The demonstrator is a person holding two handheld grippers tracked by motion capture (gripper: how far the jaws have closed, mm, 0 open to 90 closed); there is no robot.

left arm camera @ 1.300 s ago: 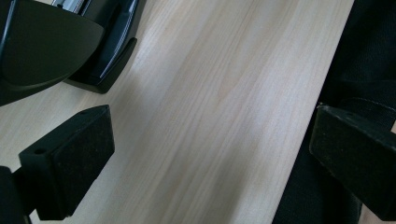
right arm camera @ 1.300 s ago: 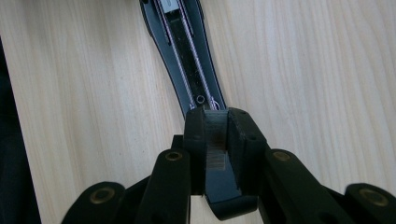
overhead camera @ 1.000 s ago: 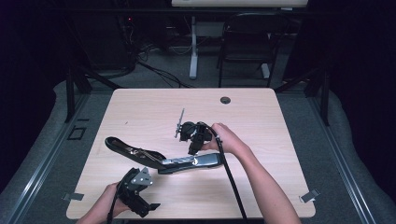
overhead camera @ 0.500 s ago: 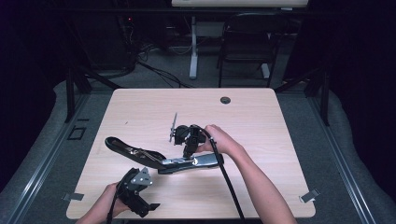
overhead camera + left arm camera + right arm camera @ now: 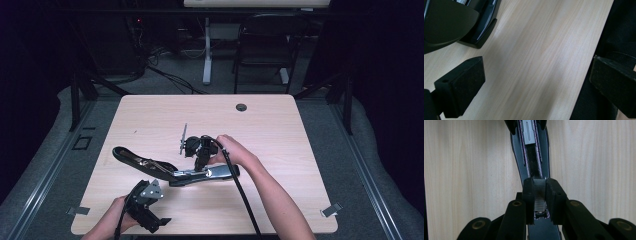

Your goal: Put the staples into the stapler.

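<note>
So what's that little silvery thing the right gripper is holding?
On the wooden table, find the black stapler lying opened flat. Above its channel, the right gripper pinches a short strip of staples, the one small ribbed, pale metal piece there.

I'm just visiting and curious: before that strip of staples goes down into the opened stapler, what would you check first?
1. Staple strip gripped between the pads of the right gripper: ok.
2. Strip lined up over the channel of the stapler: ok, it sits right above the track.
3. Stapler swung open flat on the table: ok.
4. Channel free of old staples: cannot tell, part of the track is hidden.
5. Left gripper out of the way: ok, jaws open, near the table's front edge.
6. Stapler held steady: not ok, nothing pins it down.
</note>
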